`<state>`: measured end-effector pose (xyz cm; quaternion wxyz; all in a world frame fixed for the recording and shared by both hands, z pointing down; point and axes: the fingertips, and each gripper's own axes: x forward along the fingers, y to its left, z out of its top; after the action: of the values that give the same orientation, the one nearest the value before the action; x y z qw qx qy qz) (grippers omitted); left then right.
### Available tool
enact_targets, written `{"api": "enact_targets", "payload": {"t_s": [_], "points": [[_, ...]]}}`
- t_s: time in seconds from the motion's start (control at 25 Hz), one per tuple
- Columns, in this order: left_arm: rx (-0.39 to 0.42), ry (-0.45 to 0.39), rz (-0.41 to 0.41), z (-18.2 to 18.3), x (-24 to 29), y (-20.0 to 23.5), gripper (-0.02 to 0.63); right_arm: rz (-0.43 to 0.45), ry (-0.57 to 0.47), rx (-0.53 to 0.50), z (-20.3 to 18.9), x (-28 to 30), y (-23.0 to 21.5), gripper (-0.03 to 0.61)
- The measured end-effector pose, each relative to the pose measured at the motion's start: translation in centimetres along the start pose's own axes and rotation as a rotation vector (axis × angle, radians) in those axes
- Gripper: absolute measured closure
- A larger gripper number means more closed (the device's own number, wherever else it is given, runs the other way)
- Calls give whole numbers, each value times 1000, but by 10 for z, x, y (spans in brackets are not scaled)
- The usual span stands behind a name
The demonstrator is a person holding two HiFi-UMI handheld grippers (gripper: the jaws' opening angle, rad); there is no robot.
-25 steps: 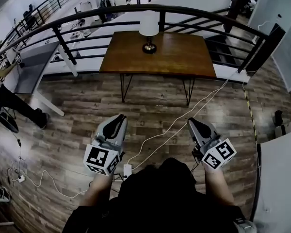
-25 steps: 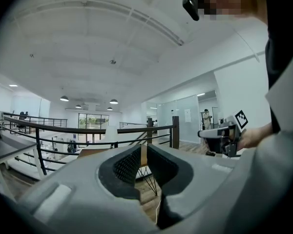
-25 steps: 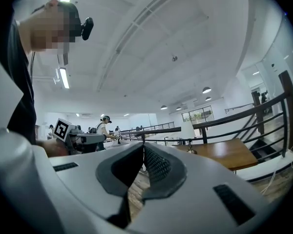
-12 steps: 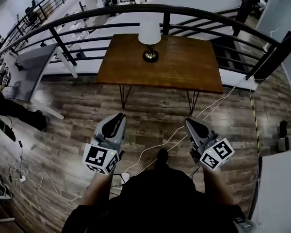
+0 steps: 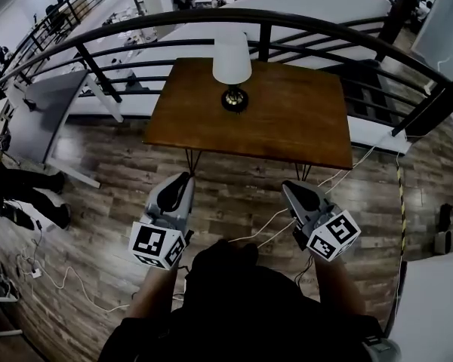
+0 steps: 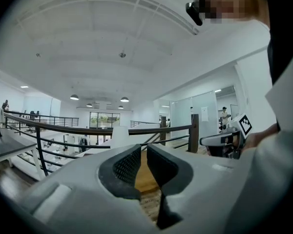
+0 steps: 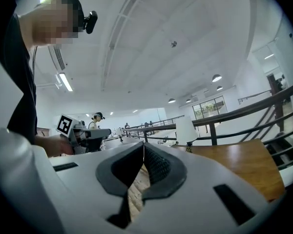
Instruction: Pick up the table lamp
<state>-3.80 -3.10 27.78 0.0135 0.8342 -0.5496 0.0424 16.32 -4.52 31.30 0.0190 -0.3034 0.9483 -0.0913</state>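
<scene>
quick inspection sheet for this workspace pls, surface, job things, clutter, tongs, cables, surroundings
surface: wooden table, hairpin legs, bare but for the lamp
job's things: lamp upright near the far edge, white shade, dark base, untouched
clutter: nothing seen on the table
grippers: left tongs slightly apart, empty; right tongs shut, empty; both over the floor, short of the table
cables: white cable on the floor between the tongs
surroundings: black railing behind the table; grey desk and a person's legs at left
</scene>
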Motion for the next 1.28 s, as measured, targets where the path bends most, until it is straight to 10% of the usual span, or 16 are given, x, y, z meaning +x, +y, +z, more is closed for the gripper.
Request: {"api": "enact_targets", "payload": {"t_s": [1.28], "points": [[12, 21, -11, -85, 245, 199, 570, -85, 72, -22, -62, 286, -174, 563]]}}
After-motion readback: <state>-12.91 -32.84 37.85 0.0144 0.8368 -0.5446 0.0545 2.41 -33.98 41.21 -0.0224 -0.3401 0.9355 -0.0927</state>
